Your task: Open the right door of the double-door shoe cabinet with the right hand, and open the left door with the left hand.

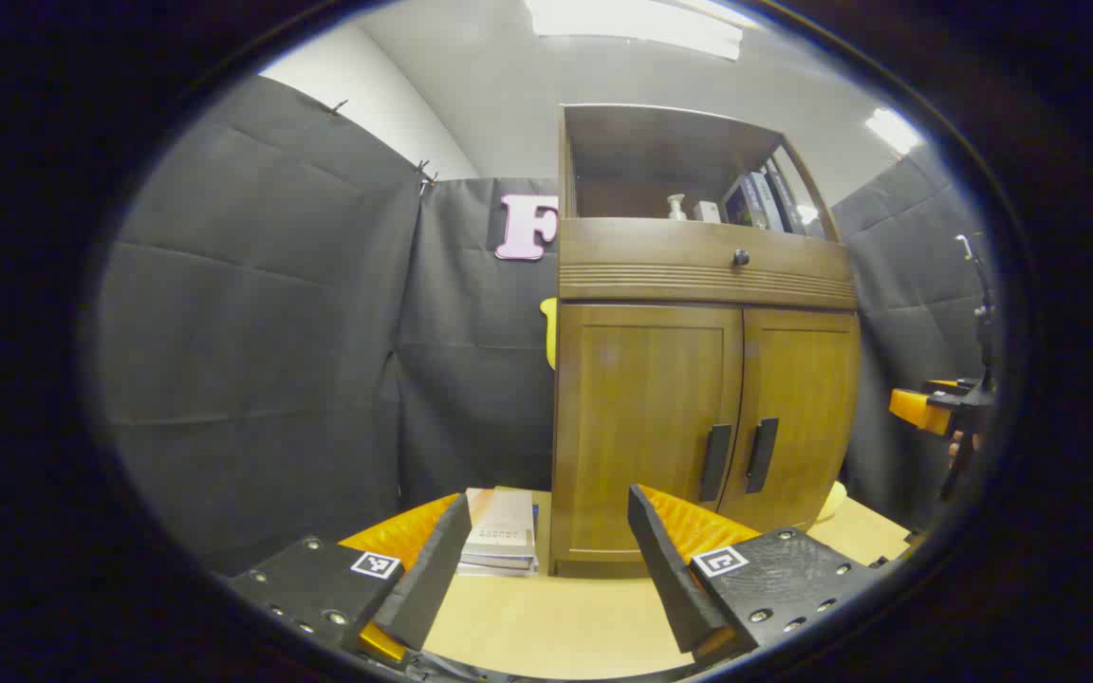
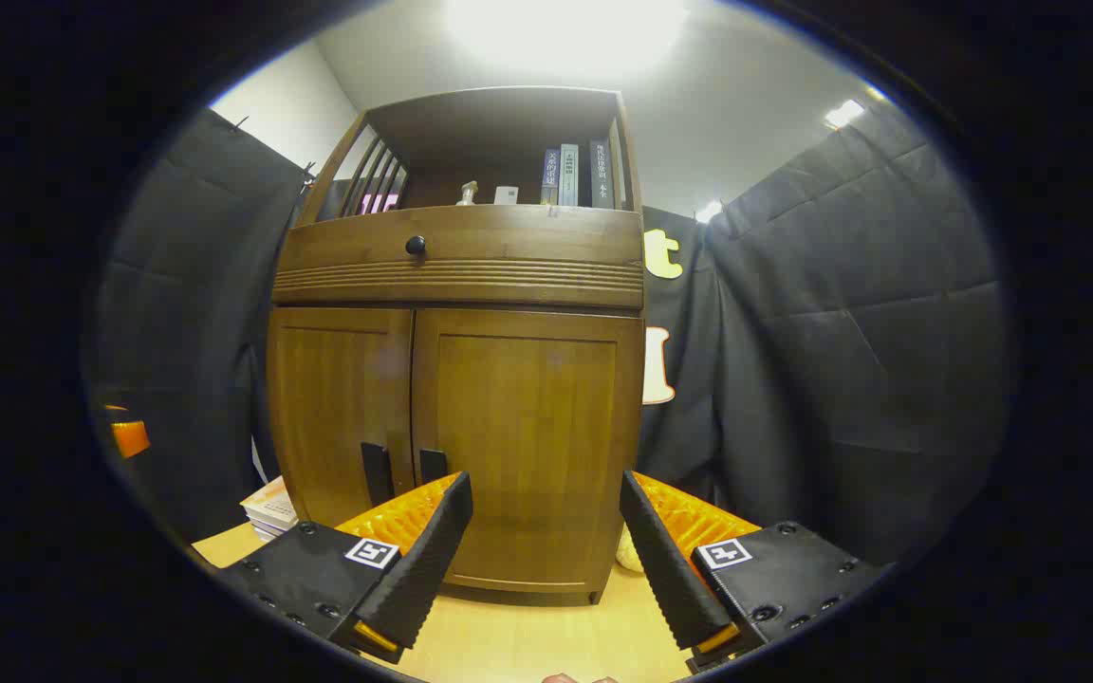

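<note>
A wooden shoe cabinet (image 1: 698,379) stands on a pale worktop (image 1: 546,626) inside a booth of black cloth, and both its doors are closed, so by the look of it neither half of the task is done.

Going left to right in the left gripper view: a stack of books (image 1: 501,531) lies on the worktop just beside the cabinet's left side. Next comes the left door (image 1: 646,417), then the two dark vertical handles, the left handle (image 1: 714,462) and the right handle (image 1: 761,454), side by side at the centre seam, then the right door (image 1: 798,408). The left tongs (image 1: 546,555) are spread open, empty, and apart from the cabinet.

In the right gripper view, the right tongs (image 2: 542,545) are likewise open and hold nothing, facing the right door (image 2: 527,436) (its handle sits just left of the near finger). Above the doors runs a drawer with a round knob (image 2: 416,246), and an open shelf holds upright books (image 2: 573,175).

Both handles are yet to be gripped and pulled.
</note>
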A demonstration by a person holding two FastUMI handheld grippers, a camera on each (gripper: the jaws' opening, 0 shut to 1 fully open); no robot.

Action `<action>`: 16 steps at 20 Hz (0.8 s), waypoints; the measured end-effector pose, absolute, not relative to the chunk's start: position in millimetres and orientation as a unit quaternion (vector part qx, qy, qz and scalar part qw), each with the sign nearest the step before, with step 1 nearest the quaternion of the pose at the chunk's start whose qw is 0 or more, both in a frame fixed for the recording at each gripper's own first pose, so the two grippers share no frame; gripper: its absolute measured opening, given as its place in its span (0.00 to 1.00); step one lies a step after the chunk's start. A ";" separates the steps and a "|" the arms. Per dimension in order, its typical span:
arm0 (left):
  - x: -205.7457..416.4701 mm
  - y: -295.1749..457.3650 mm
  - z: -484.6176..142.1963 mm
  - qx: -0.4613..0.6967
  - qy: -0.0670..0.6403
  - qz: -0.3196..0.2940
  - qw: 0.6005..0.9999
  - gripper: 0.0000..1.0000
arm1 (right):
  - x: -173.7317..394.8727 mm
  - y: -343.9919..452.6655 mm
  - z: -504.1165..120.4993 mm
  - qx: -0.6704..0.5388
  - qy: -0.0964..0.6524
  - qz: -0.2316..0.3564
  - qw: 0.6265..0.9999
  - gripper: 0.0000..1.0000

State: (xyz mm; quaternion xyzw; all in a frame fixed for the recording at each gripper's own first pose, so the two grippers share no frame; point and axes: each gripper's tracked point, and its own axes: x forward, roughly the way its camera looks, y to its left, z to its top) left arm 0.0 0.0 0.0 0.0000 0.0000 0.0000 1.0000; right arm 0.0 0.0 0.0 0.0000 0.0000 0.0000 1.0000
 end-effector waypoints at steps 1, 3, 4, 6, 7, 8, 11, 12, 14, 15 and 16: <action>-1.8 -0.8 -1.1 0.000 0.001 -0.001 1.000 0.96 | -0.5 0.0 -1.0 0.003 0.003 -0.002 1.000 0.97; -4.1 -0.8 -4.4 -0.001 0.004 -0.003 1.000 0.96 | -0.7 2.5 -2.8 0.009 0.009 0.000 1.000 0.97; -6.2 -0.9 -6.5 0.000 0.005 -0.002 1.000 0.96 | -0.6 3.6 -4.7 0.009 0.011 0.002 1.000 0.97; -9.1 1.7 -11.5 0.003 0.007 0.001 1.000 0.96 | -0.4 7.7 -6.1 0.009 0.017 0.006 1.000 0.97; -10.0 1.2 -15.2 0.003 0.011 0.001 1.000 0.96 | -0.3 9.3 -4.8 0.011 0.018 0.007 1.000 0.99; -10.4 0.7 -18.4 0.001 0.014 0.001 1.000 0.96 | 0.2 10.1 -4.7 0.012 0.019 0.007 1.000 0.99; -12.0 -0.8 -22.3 -0.006 0.017 -0.001 1.000 0.96 | -0.5 16.1 -5.6 0.019 0.027 0.011 0.999 0.97; -13.7 -1.4 -25.5 -0.006 0.019 -0.002 1.000 0.96 | -0.6 17.9 -6.1 0.022 0.029 0.012 0.999 0.97; -14.9 -0.8 -28.5 -0.003 0.020 -0.001 1.000 0.96 | -1.0 21.8 -5.1 0.025 0.030 0.015 0.999 0.99; -15.0 -0.5 -29.1 -0.004 0.021 -0.001 1.000 0.96 | 0.0 24.3 -4.0 0.026 0.030 0.017 0.999 0.99; -16.1 -1.5 -30.3 -0.007 0.023 -0.001 1.000 0.96 | 0.4 26.7 -4.5 0.027 0.030 0.019 0.999 0.99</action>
